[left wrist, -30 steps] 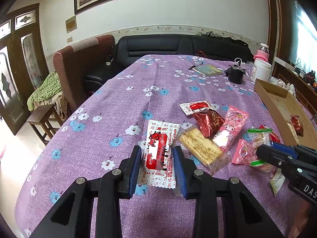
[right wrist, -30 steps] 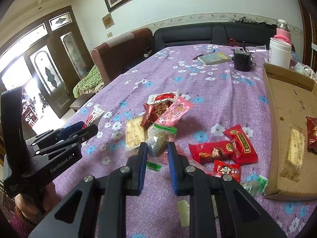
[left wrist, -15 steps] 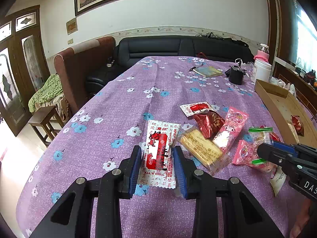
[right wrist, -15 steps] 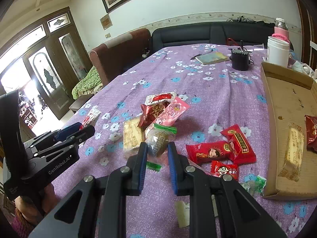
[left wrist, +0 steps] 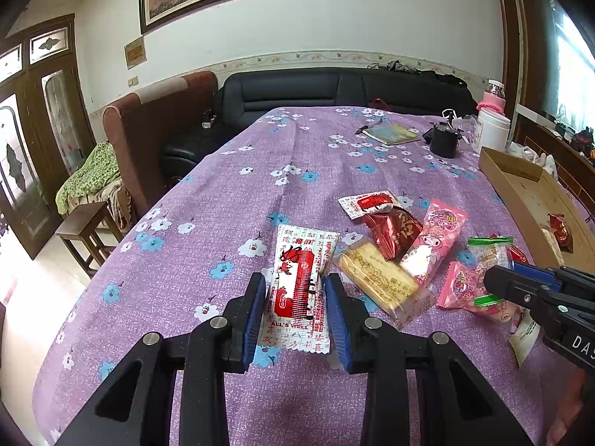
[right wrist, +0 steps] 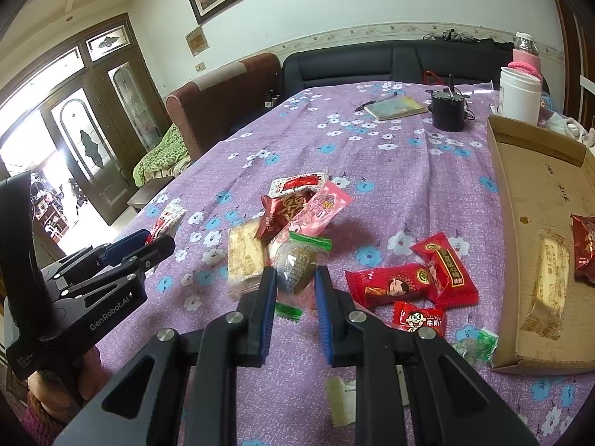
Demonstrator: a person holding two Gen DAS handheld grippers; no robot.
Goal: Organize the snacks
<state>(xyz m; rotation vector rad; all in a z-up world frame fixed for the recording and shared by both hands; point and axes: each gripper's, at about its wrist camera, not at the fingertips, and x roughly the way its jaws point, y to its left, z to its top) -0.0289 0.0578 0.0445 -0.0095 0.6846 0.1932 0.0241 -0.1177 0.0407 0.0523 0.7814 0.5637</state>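
Bright daylight glares through the glass doors [right wrist: 55, 156]; sharp focus, fisheye bending and dark corners.

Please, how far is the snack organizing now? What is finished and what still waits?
Early stage. Done: two snacks, a biscuit pack and a dark red packet, lie in the cardboard box. In hand: the left hand-held gripper brackets the red-and-white packet, and the right hand-held gripper brackets the green-ended candy; both jaws look open. Left: the pink packet, the red packets and others on the tablecloth.

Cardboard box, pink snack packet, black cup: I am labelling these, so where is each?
cardboard box [right wrist: 535, 200], right wrist view, bare floor.
pink snack packet [left wrist: 435, 245], left wrist view, middle.
black cup [right wrist: 449, 113], right wrist view, side wall.
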